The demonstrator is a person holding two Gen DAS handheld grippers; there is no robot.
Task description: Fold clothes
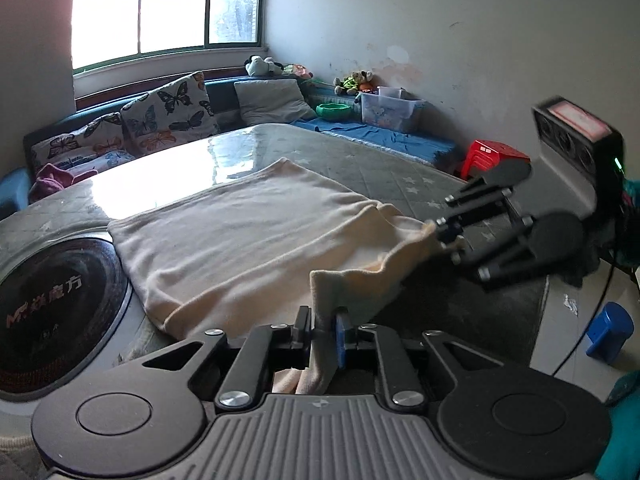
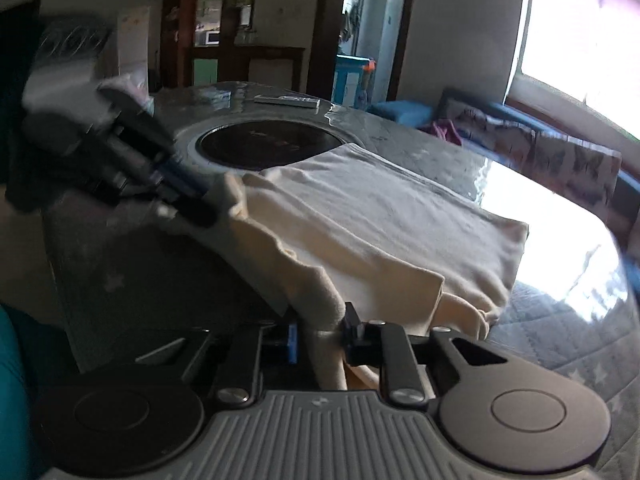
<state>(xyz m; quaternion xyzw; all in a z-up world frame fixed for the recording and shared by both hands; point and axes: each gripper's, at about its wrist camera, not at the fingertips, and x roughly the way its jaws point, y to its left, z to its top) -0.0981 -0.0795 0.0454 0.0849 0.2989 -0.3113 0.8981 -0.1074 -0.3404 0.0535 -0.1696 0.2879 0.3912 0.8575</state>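
A cream garment (image 1: 240,240) lies partly folded on the round table, also seen as cream garment (image 2: 380,216) in the right wrist view. My left gripper (image 1: 323,326) is shut on a near corner of the garment, which is lifted off the table. My right gripper (image 2: 320,326) is shut on the other near corner of the same edge. In the left wrist view the right gripper (image 1: 434,232) pinches the cloth at the right. In the right wrist view the left gripper (image 2: 212,200) holds it at the left. The edge sags between them.
The table (image 1: 380,168) has a glossy cover and a black round cooktop (image 1: 52,312) set in it. Behind are a bench with butterfly cushions (image 1: 160,116), a grey pillow, a plastic bin (image 1: 390,110), and a red stool (image 1: 492,156). A blue stool (image 1: 610,330) stands on the floor.
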